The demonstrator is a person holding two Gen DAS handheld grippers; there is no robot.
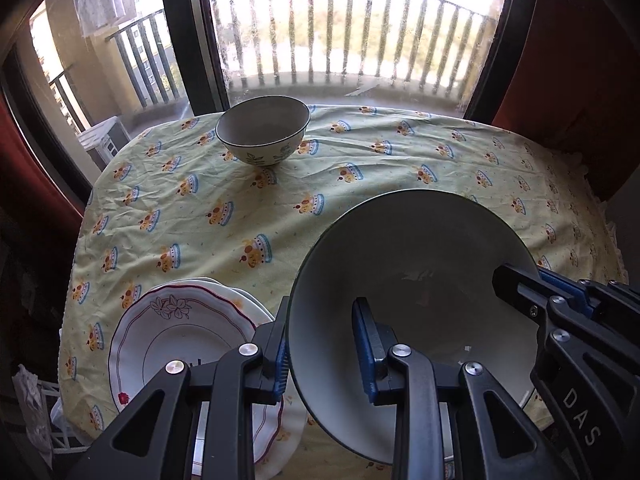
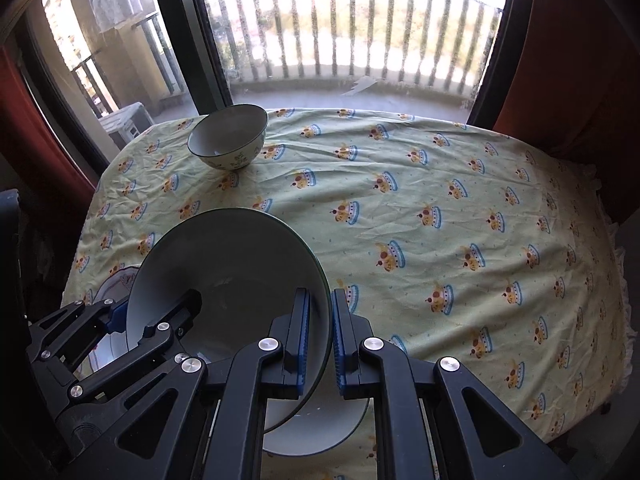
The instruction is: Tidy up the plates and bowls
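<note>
Above tablecloth [image 1: 360,168], both grippers pinch big bowl [image 1: 420,264].

Both wrist cameras look steeply down, close over the large bowl [image 1: 412,280], sharing tablecloth [image 2: 440,220] and window [image 1: 340,32].

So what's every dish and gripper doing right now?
Big bowl: held up off the cloth, tilted, gripped on both sides of its rim.
Left gripper: shut on the big bowl's rim.
Right gripper: shut on the big bowl's rim.
Small bowl: upright, empty, far end.
Plates: stacked, flowered one on top.
</note>
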